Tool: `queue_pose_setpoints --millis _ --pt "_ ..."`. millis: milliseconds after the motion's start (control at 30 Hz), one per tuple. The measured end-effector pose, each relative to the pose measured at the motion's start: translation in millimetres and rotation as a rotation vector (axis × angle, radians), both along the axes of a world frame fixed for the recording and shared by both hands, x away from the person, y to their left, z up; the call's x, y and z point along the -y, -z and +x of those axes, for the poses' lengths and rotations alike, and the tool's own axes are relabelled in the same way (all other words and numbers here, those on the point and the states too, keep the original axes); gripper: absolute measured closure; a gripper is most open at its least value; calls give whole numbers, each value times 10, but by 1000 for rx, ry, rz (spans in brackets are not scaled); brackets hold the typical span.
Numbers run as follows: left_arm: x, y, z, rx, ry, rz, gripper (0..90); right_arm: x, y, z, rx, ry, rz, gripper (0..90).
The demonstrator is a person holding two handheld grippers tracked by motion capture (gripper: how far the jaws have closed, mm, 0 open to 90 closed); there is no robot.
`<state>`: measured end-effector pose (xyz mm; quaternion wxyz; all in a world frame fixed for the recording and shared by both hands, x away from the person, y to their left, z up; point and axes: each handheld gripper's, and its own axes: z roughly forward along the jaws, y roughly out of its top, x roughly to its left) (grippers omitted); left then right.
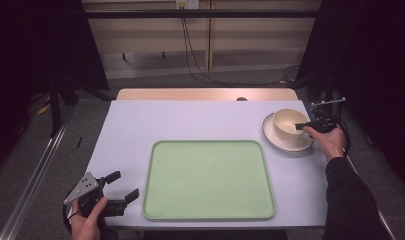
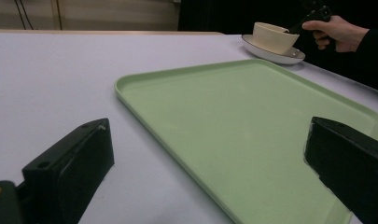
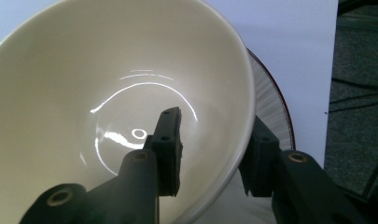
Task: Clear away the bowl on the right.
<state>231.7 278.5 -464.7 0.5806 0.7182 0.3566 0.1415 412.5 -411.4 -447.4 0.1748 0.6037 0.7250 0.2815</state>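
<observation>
A cream bowl stands on a white saucer at the table's far right. My right gripper comes at the bowl from the right and straddles its near wall. In the right gripper view one jaw hangs inside the bowl and the other sits outside, over the saucer; a gap shows between the inner jaw and the wall, so the right gripper is open. My left gripper rests open at the table's front left corner, with nothing between its jaws.
A pale green tray lies empty in the middle of the lilac table, its left rim just ahead of my left gripper. Beyond the table's far edge cables run across the floor. Dark curtains stand on both sides.
</observation>
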Motion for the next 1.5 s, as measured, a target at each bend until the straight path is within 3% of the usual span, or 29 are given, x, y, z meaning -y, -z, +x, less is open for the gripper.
queue_pose_setpoints --millis 267,367,400,600,667,1000,1300,1333,1433,1500 --pt "-3 1 -2 -1 -3 6 15 2 8 31 -33 23 34 678" --pt "-1 0 -6 0 0 6 15 3 8 40 -40 11 31 721" --pt "1 1 -6 -2 -5 2 15 -26 6 53 -48 12 5 754" --pt "-11 0 -9 2 -2 9 14 -41 8 63 -62 2 13 800" --pt "-13 -1 -11 2 3 13 15 -27 1 65 -75 13 62 832" --pt "-20 -2 -11 2 10 15 15 18 -8 39 -81 12 115 843" --pt "-24 -4 -13 5 3 24 15 33 -16 23 -73 14 132 844" --pt "-12 -2 -16 3 -4 8 15 35 -20 19 -76 14 142 844" --pt "-27 -3 -11 4 8 24 15 49 -30 16 -67 15 143 841" --pt "-15 -1 -12 2 7 8 15 82 -31 5 -60 16 168 840"
